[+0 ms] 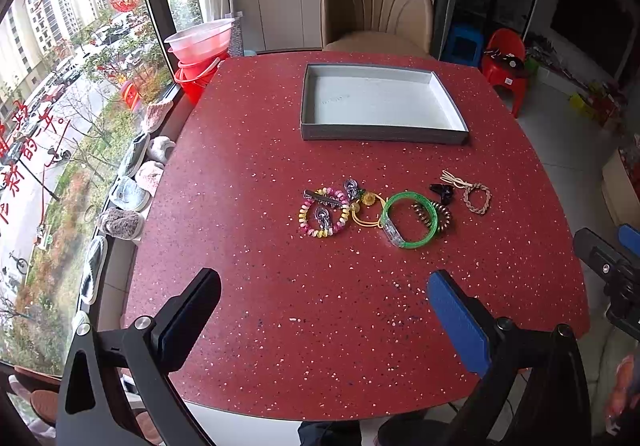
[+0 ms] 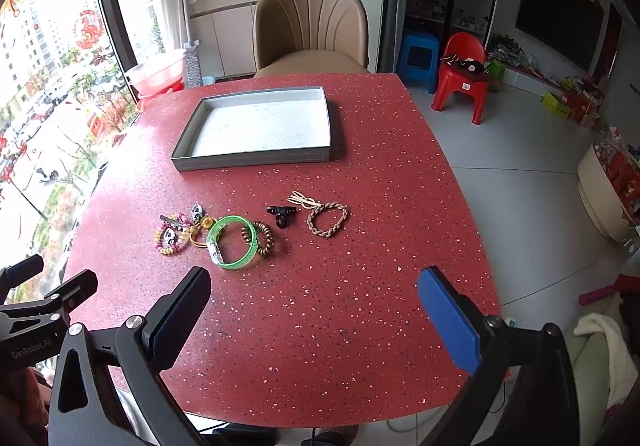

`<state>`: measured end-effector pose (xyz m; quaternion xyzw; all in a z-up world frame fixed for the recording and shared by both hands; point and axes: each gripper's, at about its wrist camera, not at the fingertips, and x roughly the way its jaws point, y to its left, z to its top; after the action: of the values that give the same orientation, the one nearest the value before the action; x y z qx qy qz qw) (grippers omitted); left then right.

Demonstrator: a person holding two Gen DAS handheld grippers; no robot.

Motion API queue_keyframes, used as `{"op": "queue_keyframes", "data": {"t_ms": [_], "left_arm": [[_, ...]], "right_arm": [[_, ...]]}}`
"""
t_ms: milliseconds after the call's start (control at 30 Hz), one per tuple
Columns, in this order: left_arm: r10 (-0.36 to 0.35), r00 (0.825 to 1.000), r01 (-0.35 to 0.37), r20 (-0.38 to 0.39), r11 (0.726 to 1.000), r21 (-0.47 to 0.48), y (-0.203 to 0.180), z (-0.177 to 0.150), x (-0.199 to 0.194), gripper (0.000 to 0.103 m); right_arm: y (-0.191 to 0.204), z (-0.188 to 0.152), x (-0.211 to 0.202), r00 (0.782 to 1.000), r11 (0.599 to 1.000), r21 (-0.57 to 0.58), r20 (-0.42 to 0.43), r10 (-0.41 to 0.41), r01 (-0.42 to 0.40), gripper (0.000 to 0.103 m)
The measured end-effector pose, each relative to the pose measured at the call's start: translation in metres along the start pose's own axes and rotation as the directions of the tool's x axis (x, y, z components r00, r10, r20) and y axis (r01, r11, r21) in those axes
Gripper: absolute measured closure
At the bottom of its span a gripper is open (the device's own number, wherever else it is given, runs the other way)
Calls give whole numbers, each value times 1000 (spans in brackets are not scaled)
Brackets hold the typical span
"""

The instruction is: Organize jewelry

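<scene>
Jewelry lies in a row across the middle of the red speckled table. From left: a pink-and-yellow bead bracelet with a hair clip on it, a yellow hair tie, a green bangle, a brown coil tie, a black claw clip, and a braided rope bracelet. Behind them sits an empty grey tray. My left gripper and right gripper hover open over the near table, holding nothing.
A tan chair stands behind the table's far edge. Red and pink basins and slippers line the window side on the left. A red plastic chair and blue stool stand on the floor to the right.
</scene>
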<state>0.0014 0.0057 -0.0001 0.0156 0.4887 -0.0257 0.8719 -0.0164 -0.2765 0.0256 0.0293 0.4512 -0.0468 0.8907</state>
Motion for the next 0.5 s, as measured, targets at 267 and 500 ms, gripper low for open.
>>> {"op": "queue_keyframes", "data": {"t_ms": [267, 500], "left_arm": [[-1, 1000, 1, 2, 1000, 2, 0, 0, 1, 0], [-1, 1000, 1, 4, 1000, 3, 1, 0, 1, 0]], "right_arm": [[0, -1, -1, 1000, 1000, -5, -1, -3, 3, 0], [2, -1, -1, 1000, 1000, -12, 0, -8, 8, 0]]}}
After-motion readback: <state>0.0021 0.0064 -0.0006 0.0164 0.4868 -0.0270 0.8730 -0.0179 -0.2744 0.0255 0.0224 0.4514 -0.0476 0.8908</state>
